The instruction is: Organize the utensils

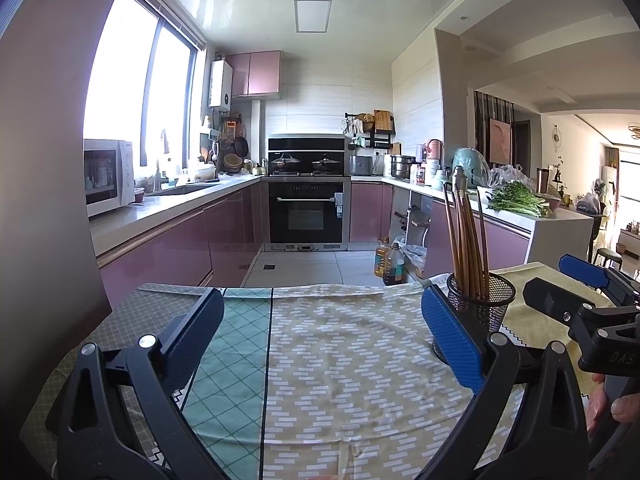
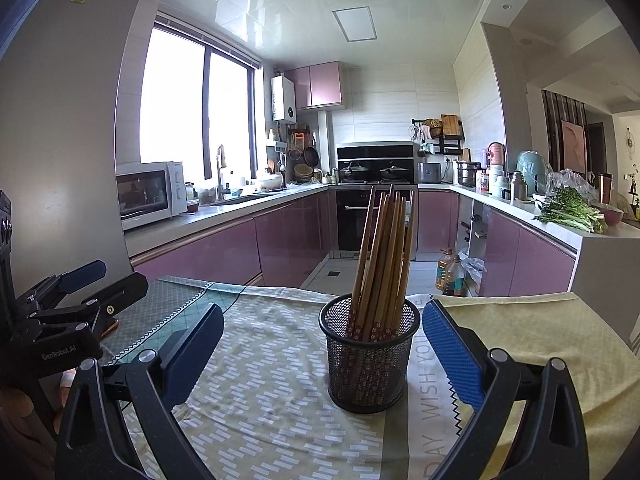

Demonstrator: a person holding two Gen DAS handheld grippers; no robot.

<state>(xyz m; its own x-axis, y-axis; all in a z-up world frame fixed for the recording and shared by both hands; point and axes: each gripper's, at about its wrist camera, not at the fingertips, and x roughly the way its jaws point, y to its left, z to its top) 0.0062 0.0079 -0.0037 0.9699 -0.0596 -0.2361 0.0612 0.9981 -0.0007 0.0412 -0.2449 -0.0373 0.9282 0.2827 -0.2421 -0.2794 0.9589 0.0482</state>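
Observation:
A black mesh cup [image 2: 370,354] stands on the cloth-covered table [image 2: 280,400], holding several wooden chopsticks [image 2: 384,256] upright and leaning slightly. My right gripper [image 2: 324,344] is open, its blue-padded fingers on either side of the cup and slightly nearer than it, not touching it. In the left wrist view the same cup [image 1: 482,304] and its chopsticks [image 1: 466,240] stand just beyond the right finger. My left gripper [image 1: 320,336] is open over bare patterned cloth with nothing between its fingers. The right gripper [image 1: 576,284] shows at the right edge, the left gripper [image 2: 86,284] at the left edge.
The table [image 1: 340,380] wears a green and beige patterned cloth; its far edge drops to a tiled kitchen floor. Oil bottles [image 1: 390,264] stand on the floor beyond. Pink-cabinet counters run along both sides, with a microwave [image 1: 108,176] on the left and greens [image 1: 516,202] on the right.

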